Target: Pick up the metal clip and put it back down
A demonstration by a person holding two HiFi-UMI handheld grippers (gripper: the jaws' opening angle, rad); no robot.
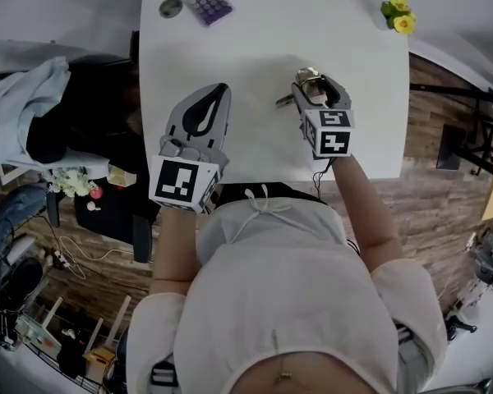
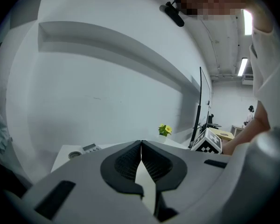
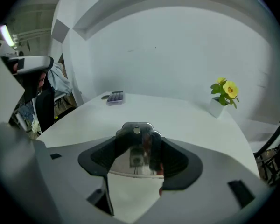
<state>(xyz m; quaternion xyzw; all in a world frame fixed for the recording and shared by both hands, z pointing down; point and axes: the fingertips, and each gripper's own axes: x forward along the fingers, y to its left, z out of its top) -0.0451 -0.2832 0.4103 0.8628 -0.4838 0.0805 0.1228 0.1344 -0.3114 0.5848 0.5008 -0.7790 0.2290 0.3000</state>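
Observation:
The metal clip [image 1: 306, 82] is shiny, with a thin handle sticking out to its left. It sits between the jaws of my right gripper [image 1: 314, 80], which is shut on it over the right half of the white table [image 1: 255, 39]. In the right gripper view the clip [image 3: 136, 129] fills the gap between the black pads [image 3: 177, 160] of the right gripper [image 3: 138, 143] and mirrors them. Whether the clip touches the tabletop I cannot tell. My left gripper [image 1: 221, 91] hangs over the table's near left part, shut and empty, its fingertips pressed together [image 2: 141, 144].
A purple calculator [image 1: 206, 1] and a small round dish [image 1: 171, 7] lie at the table's far left corner. A pot of yellow flowers [image 1: 398, 15] stands at the far right corner. Clothing [image 1: 25, 109] and clutter crowd the floor to the left.

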